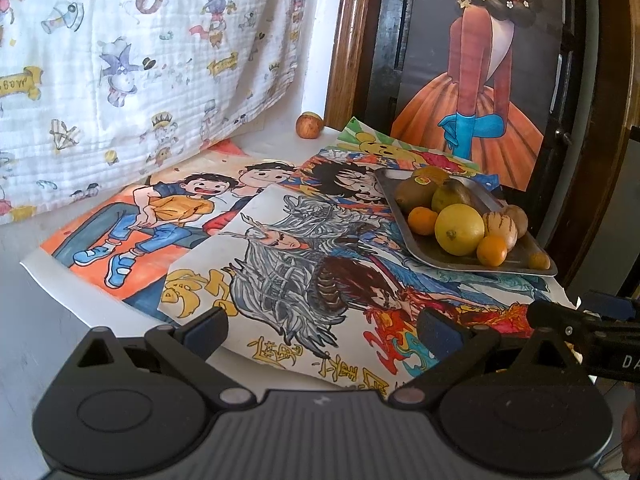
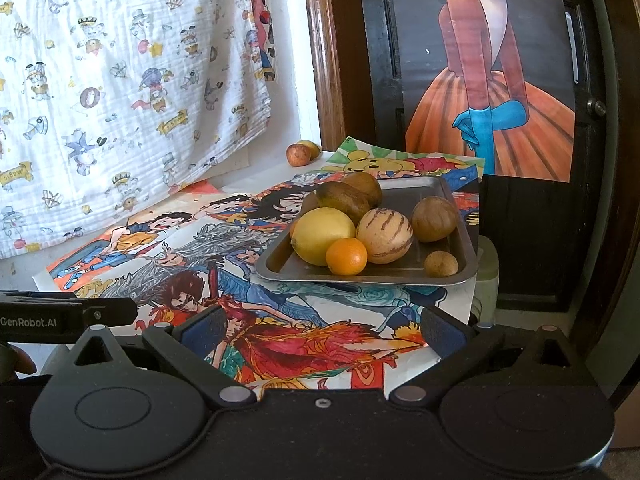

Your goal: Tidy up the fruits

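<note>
A white printed cloth point(image 1: 132, 60) hung at the far left above the worktop point(image 1: 44, 264), which was covered with bright cartoon drawings point(image 1: 168, 216). The left hand-held gripper point(image 1: 322, 326) hovered low over the near drawings, its jaws spread wide and holding nothing. Farther back, near the wooden door frame point(image 2: 322, 56), an apple point(image 1: 309, 124) sat alone in the corner, well apart from the other fruit. To the right, a metal tray point(image 2: 456, 276) rested on the drawings and carried a heap: a lemon point(image 2: 322, 235), a small orange point(image 2: 346, 256) touching it, a striped melon point(image 2: 384, 235), brown kiwis point(image 2: 434, 218) and a small brown fruit point(image 2: 441, 264) near the tray's front corner. The right hand-held gripper point(image 2: 322, 326) also stood wide open and empty, short of the tray.
</note>
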Demonstrator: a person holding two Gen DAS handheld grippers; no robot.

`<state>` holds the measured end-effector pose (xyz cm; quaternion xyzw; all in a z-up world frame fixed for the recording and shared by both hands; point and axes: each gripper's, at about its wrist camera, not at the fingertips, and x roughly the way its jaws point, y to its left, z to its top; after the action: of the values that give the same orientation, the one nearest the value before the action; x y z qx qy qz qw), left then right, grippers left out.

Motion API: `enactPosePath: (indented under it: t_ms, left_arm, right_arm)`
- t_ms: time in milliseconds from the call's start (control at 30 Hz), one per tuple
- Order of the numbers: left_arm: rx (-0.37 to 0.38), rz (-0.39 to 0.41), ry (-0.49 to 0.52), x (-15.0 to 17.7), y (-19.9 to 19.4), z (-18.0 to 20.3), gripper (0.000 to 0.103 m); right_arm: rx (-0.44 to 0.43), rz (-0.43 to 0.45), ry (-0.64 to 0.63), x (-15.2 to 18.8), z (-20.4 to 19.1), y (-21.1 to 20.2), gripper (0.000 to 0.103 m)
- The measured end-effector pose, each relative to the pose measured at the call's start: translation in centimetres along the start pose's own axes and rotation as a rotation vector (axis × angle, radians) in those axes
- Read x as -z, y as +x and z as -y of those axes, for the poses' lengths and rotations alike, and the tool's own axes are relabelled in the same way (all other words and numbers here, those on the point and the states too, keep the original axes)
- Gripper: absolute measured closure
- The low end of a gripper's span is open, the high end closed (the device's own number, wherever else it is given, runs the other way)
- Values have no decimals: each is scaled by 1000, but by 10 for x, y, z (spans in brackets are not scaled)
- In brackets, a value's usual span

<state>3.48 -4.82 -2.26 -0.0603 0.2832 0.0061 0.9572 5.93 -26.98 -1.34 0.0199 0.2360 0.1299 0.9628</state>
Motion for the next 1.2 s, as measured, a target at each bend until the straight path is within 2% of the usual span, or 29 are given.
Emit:
enactPosePath:
  t_ms: [1200]
  left_arm:
    - [0,-1,-1,0,0,-1,0]
  right_arm:
    - [0,-6,4,3,-2,0,1]
